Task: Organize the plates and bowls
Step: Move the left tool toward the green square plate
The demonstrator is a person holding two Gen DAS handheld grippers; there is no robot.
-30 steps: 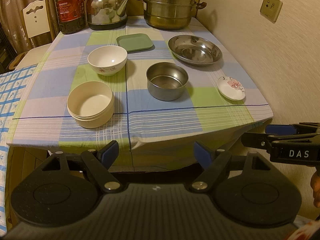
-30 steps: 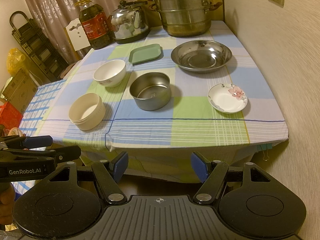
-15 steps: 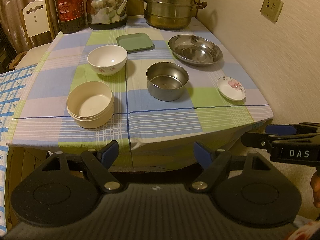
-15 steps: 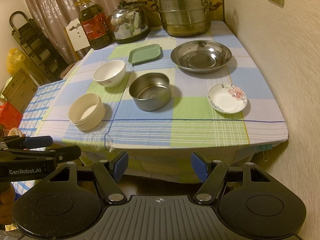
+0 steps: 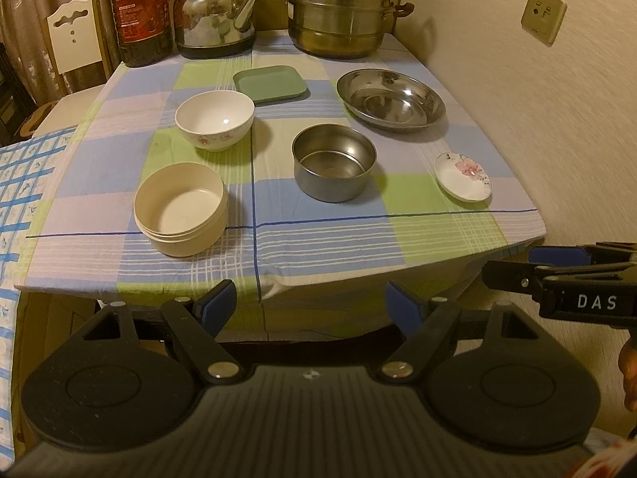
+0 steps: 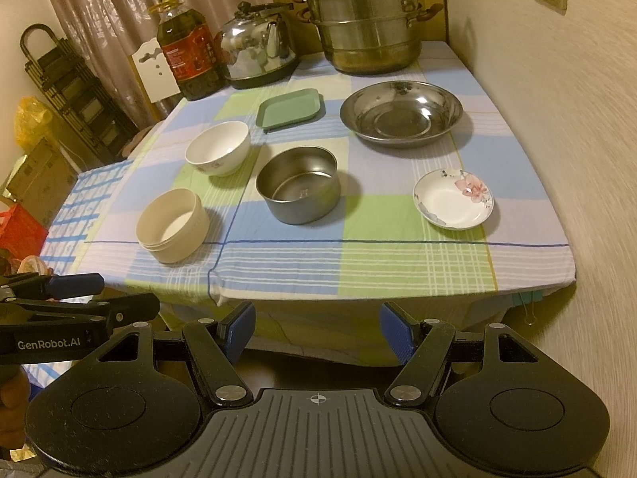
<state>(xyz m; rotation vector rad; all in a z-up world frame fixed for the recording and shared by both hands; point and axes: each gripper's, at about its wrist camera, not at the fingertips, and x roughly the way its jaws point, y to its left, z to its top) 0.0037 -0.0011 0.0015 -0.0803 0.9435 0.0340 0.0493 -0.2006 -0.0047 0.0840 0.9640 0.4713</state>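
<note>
Both grippers, left and right, are held with fingers apart; the steel bowl is seen ahead of them.

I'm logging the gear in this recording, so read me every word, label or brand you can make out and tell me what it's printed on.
"DAS": white letters on the side of the right gripper, seen from the left wrist view.
"GenRobot.AI": white letters on the side of the left gripper, seen from the right wrist view.
The red label on the oil bottle carries print, but it is too small and blurred to read.
Nothing else bears readable text.
</note>
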